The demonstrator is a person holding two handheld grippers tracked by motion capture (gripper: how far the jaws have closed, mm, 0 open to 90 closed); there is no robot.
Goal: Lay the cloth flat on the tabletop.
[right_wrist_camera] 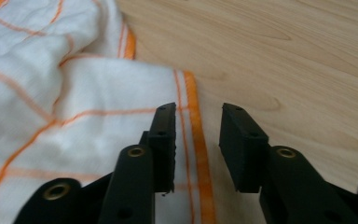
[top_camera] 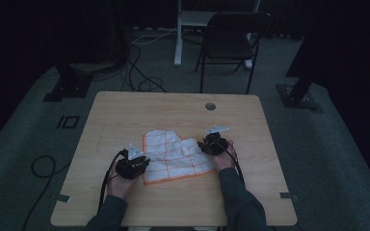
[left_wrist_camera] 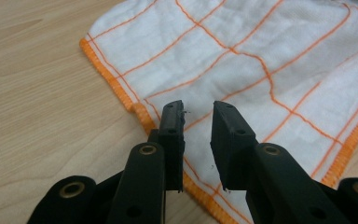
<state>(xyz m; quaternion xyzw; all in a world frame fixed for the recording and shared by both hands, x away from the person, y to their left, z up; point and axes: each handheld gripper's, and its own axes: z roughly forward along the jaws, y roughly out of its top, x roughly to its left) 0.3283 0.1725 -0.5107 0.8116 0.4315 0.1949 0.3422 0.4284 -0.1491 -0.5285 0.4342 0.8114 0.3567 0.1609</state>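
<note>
Cloth (top_camera: 176, 156) lies flat on the table (top_camera: 125, 115), a little in front of the middle, between the two grippers. It is white with thin orange lines in a grid and an orange stitched hem. Its long axis goes across the table from left to right, slightly turned, so the left end sits nearer to the person and the right end a bit farther. The far part is not smooth: one flap rises toward the far left, and next to it the cloth makes a second, rounder lobe.

On the left side, the left gripper (top_camera: 143, 164) is at the near left corner of the cloth. In the left gripper view its jaws stand apart with a narrow gap, just above the cloth (left_wrist_camera: 242, 60) close to the hem; nothing is pinched between them.

On the right side, the right gripper (top_camera: 206, 144) is at the right edge of the cloth. In the right gripper view the jaws are also apart, with a moderate gap. The orange hem of the cloth (right_wrist_camera: 74, 93) runs lengthwise between them; one jaw is over the white fabric and the other over bare wood. The pads do not press on the cloth.

Behind the table, a black chair (top_camera: 231, 41) stands on the floor.
</note>
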